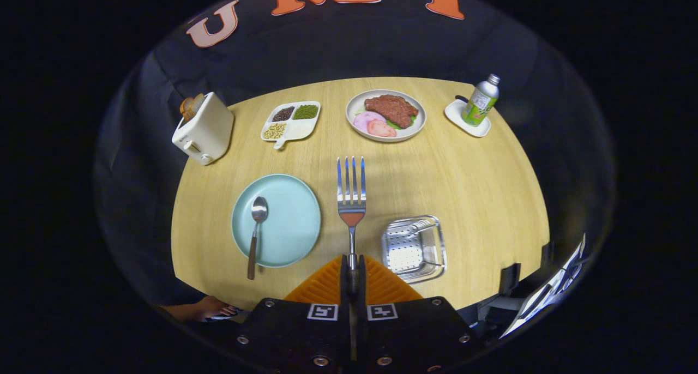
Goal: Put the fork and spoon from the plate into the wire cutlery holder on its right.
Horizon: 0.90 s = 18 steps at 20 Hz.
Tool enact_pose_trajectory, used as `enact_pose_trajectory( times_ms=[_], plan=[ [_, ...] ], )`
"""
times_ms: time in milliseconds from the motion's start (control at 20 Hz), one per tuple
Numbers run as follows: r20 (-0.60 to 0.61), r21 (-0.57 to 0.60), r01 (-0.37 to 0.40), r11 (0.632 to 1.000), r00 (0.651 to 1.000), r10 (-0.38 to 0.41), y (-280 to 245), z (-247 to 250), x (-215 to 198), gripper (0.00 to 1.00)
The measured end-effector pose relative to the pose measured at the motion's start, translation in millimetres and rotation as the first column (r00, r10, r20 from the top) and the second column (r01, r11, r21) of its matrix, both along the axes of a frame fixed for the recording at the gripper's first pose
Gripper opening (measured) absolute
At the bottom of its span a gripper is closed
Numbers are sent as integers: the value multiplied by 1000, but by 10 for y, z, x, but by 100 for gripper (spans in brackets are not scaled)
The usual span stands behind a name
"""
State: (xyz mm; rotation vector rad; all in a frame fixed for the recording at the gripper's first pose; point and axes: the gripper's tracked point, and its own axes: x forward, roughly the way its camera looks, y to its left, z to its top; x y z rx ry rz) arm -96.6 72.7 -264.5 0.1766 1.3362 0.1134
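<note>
The fork is pinched by its handle between the closed jaws of the gripper, tines pointing straight ahead, raised over the bench between the plate and the wire holder. The spoon lies on the plate, handle hanging over the near rim. The grip is thin and far back, so the fork could swivel or slip while being tipped. The holder looks light and might slide if the tines catch its rim.
</note>
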Motion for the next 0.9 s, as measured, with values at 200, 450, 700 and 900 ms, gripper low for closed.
enact_pose_trajectory(
  times_ms=[200,450,700,900],
  plan=[
    [-44,-27,7,1000,999,-9,-331,-56,-195,5],
    [-123,-22,-17,1000,992,15,-469,-290,-455,5],
    [-201,-4,-73,997,977,71,-496,-487,-613,5],
    [-262,-9,-132,991,957,125,-554,-618,-687,5]
  ],
)
